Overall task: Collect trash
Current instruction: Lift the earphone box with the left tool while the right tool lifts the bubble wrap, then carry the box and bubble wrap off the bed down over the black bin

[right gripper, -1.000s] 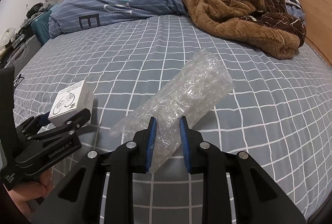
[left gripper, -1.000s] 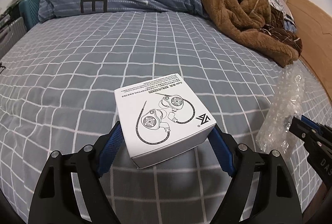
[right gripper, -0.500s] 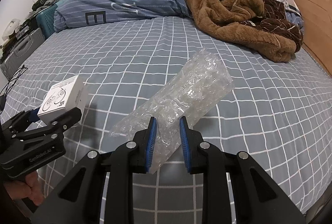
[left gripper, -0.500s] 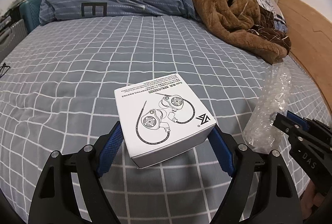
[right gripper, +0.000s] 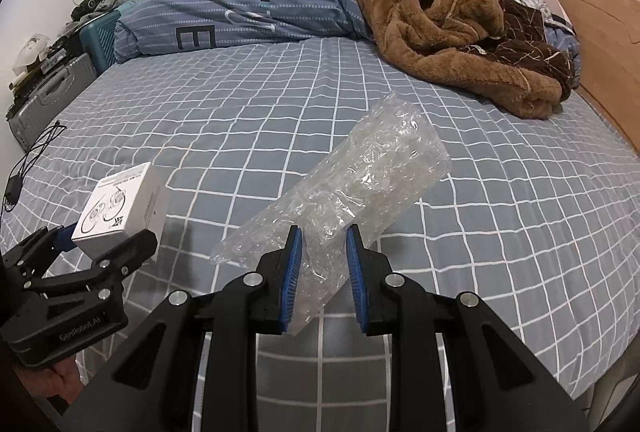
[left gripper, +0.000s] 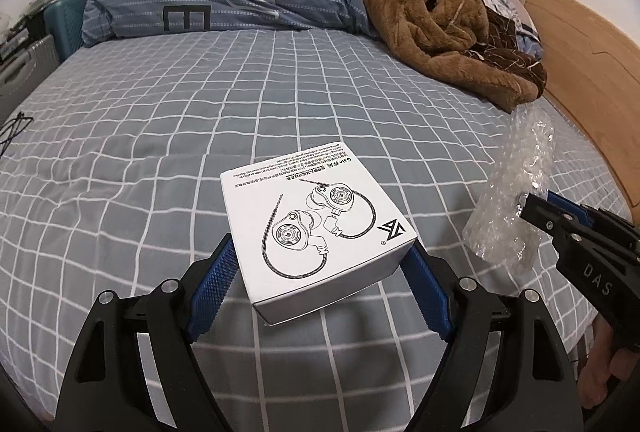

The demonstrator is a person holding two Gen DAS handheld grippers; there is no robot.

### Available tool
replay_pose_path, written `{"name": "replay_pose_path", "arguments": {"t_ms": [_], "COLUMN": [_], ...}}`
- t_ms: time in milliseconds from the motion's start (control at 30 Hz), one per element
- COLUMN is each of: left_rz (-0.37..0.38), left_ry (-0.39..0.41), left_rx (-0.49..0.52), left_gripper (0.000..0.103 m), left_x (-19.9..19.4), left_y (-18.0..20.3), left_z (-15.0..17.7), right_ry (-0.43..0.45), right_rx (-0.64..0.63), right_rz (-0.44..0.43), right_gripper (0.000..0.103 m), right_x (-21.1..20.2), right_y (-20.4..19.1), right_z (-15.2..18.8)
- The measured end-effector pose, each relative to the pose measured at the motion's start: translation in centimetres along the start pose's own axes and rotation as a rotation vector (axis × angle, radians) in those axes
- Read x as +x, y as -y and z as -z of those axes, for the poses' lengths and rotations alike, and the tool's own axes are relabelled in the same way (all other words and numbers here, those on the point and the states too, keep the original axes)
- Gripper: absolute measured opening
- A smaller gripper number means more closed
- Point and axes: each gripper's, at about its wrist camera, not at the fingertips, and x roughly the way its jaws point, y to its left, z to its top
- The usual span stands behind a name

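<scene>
Two pieces of trash are up off the checked bed sheet (left gripper: 280, 80): your left gripper (left gripper: 320, 272) clamps the white earphone box (left gripper: 316, 232) w/ wide-set jaws, and your right gripper (right gripper: 322, 264) pinches the bubble wrap (right gripper: 360, 184), which sticks out toward 1 o'clock in the right wrist view. The wrap's held only near its low end, so it could prob. slide out if you swing fast. The box sits skewed between the pads, so a bump vs. the right gripper at 3 o'clock may twist it loose.

The white box (left gripper: 316, 228) reads "Gale", the duvet (left gripper: 224, 0) "E", the right gripper (left gripper: 532, 210) "DAS"
</scene>
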Motion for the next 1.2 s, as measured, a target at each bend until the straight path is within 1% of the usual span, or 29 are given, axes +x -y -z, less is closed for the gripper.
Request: {"name": "replay_pose_path", "arguments": {"t_ms": [267, 533, 867, 1200], "left_rz": [0.018, 0.024, 0.048, 0.063], "left_ry": [0.007, 0.007, 0.021, 0.029], "left_rx": [-0.002, 0.013, 0.026, 0.03], "left_gripper": [0.079, 0.079, 0.079, 0.079], "left_x": [-2.5, -4.6, -7.9, -10.9], "left_y": [0.4, 0.9, 1.5, 2.0], "left_z": [1.9, 4.3, 6.9, 9.9], "right_ry": [-0.006, -0.005, 0.0, -0.009], "right_rx": [0.0, 0.006, 0.008, 0.009], "right_rz": [0.001, -0.003, -0.007, -0.006], "right_gripper": [0.022, 0.022, 0.022, 0.022], "right_x": [-1.9, -4.0, -6.8, -9.6], "right_y": [-0.3, -0.7, -1.1, -1.6], "right_z": [2.2, 4.1, 6.6, 10.1]}}
